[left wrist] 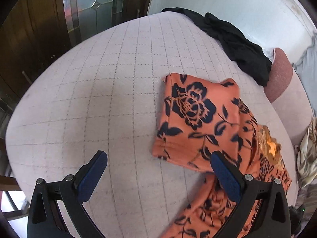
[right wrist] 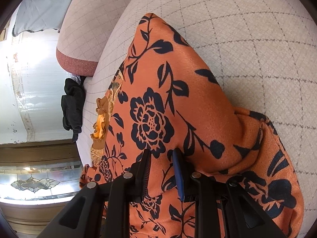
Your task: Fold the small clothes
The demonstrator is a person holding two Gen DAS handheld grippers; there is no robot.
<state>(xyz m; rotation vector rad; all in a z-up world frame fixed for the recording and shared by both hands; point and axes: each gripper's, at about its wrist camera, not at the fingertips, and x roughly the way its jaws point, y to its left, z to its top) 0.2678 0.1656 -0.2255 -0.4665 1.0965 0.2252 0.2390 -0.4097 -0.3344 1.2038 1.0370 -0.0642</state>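
orange floral garment (right wrist: 198,103) | right gripper (right wrist: 161,154) pinching it | left gripper (left wrist: 158,162) empty, spread

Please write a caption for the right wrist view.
Right gripper pinches the orange floral garment on the checked cushion.

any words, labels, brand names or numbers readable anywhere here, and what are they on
None: no readable text in either view.
The orange floral garment carries only a flower print and gold lace trim, no visible tag.
The black garment, the checked cushion and both grippers, left and right, show no lettering.
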